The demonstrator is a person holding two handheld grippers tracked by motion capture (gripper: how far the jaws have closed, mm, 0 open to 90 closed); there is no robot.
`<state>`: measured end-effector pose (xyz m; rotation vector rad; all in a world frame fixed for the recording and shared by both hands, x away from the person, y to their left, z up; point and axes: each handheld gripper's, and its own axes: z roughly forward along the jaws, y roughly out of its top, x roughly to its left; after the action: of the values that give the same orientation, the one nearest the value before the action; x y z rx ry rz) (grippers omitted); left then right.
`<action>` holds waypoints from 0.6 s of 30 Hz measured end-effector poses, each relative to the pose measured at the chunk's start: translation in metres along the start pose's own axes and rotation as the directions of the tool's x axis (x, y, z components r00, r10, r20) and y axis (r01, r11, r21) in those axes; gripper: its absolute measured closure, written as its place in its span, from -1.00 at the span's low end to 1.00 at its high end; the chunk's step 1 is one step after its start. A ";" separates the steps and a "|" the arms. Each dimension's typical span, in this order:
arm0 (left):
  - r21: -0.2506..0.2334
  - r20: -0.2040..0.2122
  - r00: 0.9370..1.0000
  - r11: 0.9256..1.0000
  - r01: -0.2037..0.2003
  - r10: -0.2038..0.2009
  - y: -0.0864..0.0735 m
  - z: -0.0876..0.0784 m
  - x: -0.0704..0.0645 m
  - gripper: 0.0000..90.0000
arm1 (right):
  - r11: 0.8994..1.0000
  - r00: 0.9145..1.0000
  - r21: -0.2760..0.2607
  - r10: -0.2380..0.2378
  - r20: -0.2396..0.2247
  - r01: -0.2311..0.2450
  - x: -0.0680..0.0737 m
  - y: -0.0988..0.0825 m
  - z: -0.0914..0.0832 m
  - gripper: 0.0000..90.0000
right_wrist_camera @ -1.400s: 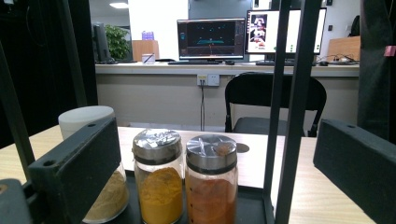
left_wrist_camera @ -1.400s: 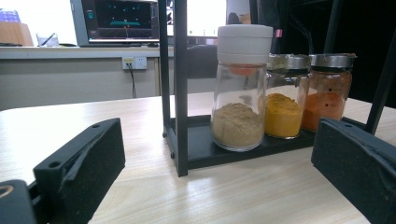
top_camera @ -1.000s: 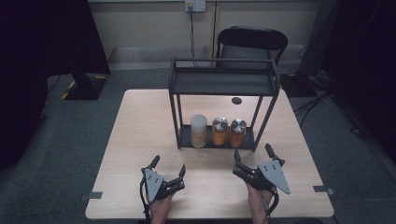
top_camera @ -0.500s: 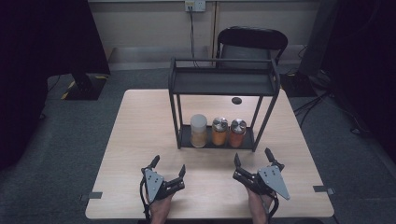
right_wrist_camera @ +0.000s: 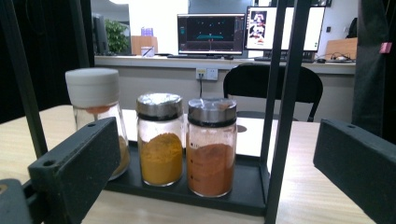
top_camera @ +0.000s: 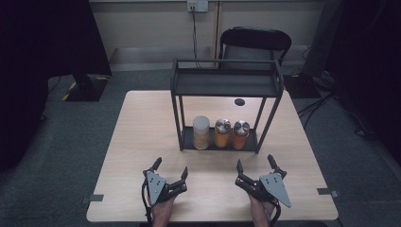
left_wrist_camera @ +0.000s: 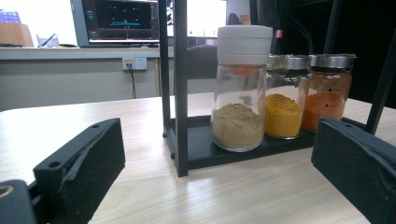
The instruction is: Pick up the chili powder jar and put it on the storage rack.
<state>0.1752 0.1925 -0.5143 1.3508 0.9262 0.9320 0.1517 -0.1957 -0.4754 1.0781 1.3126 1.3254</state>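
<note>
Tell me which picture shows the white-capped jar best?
The left gripper view: the white-capped jar stands close and whole. In the right gripper view a finger covers part of the jar; the high view shows it small.

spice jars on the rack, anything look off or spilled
Nothing spilled or askew: the three jars stand upright in a row on the rack's lower shelf. Only the white-capped jar differs, beside the two metal-lidded jars.

White-lidded jar (right_wrist_camera: pixel 96 116) half hidden behind a jaw (right gripper view).
</note>
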 end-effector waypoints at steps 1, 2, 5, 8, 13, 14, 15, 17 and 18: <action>0.000 0.000 1.000 1.000 0.000 0.000 0.000 0.000 0.000 -0.95 | 1.000 1.000 0.002 -0.004 0.000 0.004 0.000 -0.001 0.000 -1.00; 0.001 0.000 1.000 1.000 0.000 0.000 0.000 0.000 0.000 -0.95 | 1.000 1.000 0.006 -0.005 -0.001 0.005 0.000 -0.002 0.000 -1.00; 0.002 0.001 1.000 1.000 0.000 0.000 0.000 0.000 0.000 -0.95 | 1.000 1.000 0.013 0.000 0.000 0.000 -0.001 -0.005 0.000 -1.00; 0.001 0.001 1.000 1.000 0.000 0.000 0.000 0.000 0.000 -0.95 | 1.000 1.000 0.022 -0.004 0.001 0.004 0.000 -0.008 0.000 -1.00; 0.001 0.001 1.000 1.000 0.000 0.000 0.000 0.000 0.000 -0.95 | 0.999 1.000 0.034 -0.011 0.001 0.011 0.001 -0.010 0.001 -1.00; 0.001 0.001 1.000 1.000 0.000 0.000 0.000 0.000 0.000 -0.95 | 0.999 1.000 0.037 -0.009 0.001 0.009 0.001 -0.011 0.001 -1.00; 0.000 0.000 1.000 1.000 0.000 0.000 0.000 0.000 0.000 -0.95 | 0.999 1.000 0.040 -0.009 0.002 0.009 0.001 -0.012 0.001 -1.00; 0.000 0.001 1.000 1.000 0.000 0.000 0.000 0.000 0.000 -0.95 | 0.999 1.000 0.048 -0.008 0.002 0.008 0.001 -0.013 0.002 -1.00; 0.000 0.000 1.000 1.000 0.000 0.000 0.000 0.000 0.000 -0.95 | 0.999 1.000 0.050 -0.009 0.003 0.009 0.001 -0.013 0.002 -1.00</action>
<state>0.1753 0.1926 -0.5143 1.3513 0.9258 0.9317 0.1541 -0.1942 -0.4886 1.1069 1.3534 1.2895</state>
